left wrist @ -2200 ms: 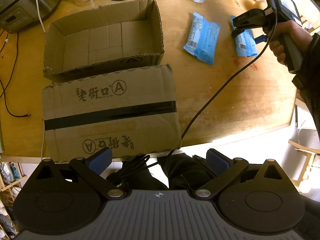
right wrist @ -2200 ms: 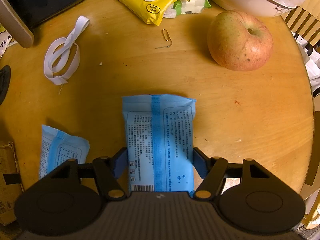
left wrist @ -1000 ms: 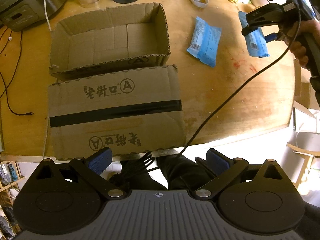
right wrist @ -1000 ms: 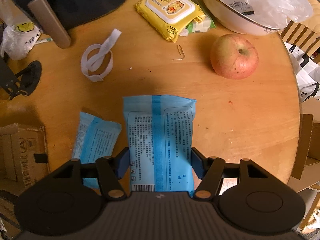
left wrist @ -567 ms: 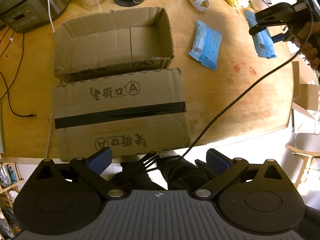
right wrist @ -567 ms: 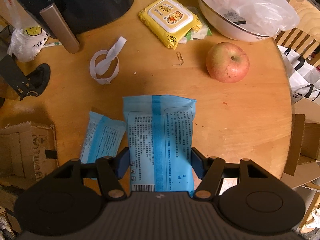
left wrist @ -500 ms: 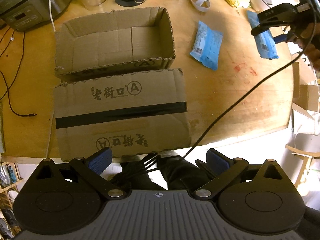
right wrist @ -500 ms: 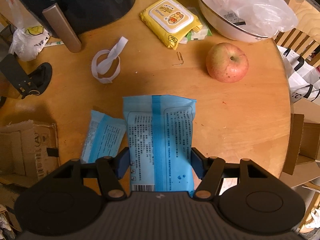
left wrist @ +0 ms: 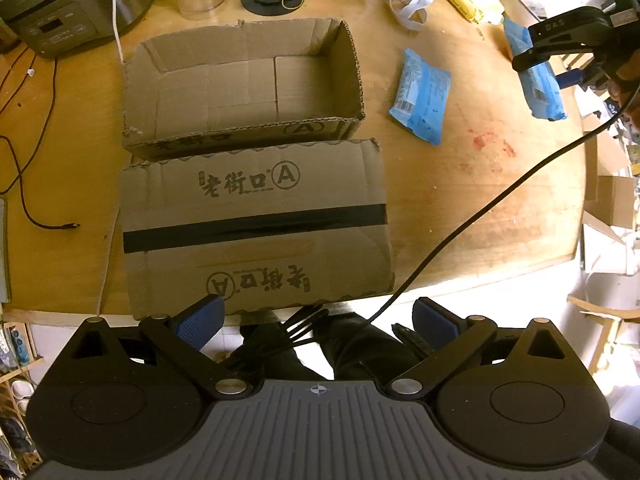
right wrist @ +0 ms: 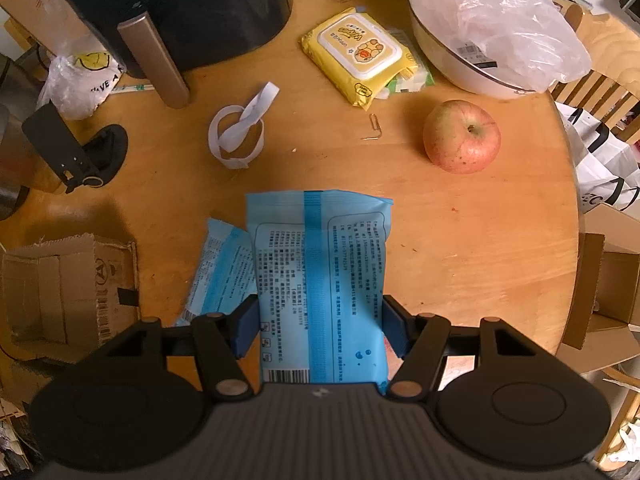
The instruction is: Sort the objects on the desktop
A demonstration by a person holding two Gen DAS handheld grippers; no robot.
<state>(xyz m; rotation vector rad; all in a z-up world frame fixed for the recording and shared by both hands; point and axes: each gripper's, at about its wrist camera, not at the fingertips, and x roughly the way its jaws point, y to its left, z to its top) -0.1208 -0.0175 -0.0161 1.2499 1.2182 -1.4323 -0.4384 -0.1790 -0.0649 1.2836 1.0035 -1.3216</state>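
Observation:
My right gripper (right wrist: 320, 320) is shut on a blue packet (right wrist: 320, 280) and holds it above the round wooden table (right wrist: 480, 240); they also show at the far right of the left wrist view (left wrist: 540, 80). A second blue packet (left wrist: 422, 96) lies on the table right of an open cardboard box (left wrist: 240, 84); it also shows in the right wrist view (right wrist: 224, 268). My left gripper (left wrist: 316, 320) is open and empty, high over the table's near edge, by the box's flattened flap (left wrist: 256, 228).
An apple (right wrist: 462, 136), yellow wipes pack (right wrist: 360, 56), white strap loop (right wrist: 240, 132), paper clip (right wrist: 374, 126), bowl with plastic bag (right wrist: 480, 40) and black air fryer (right wrist: 180, 8) stand on the far part of the table. A cooker (left wrist: 60, 4) is back left.
My right gripper has lifted the blue packet higher off the table and drifted left. The left gripper has risen a little and stays open.

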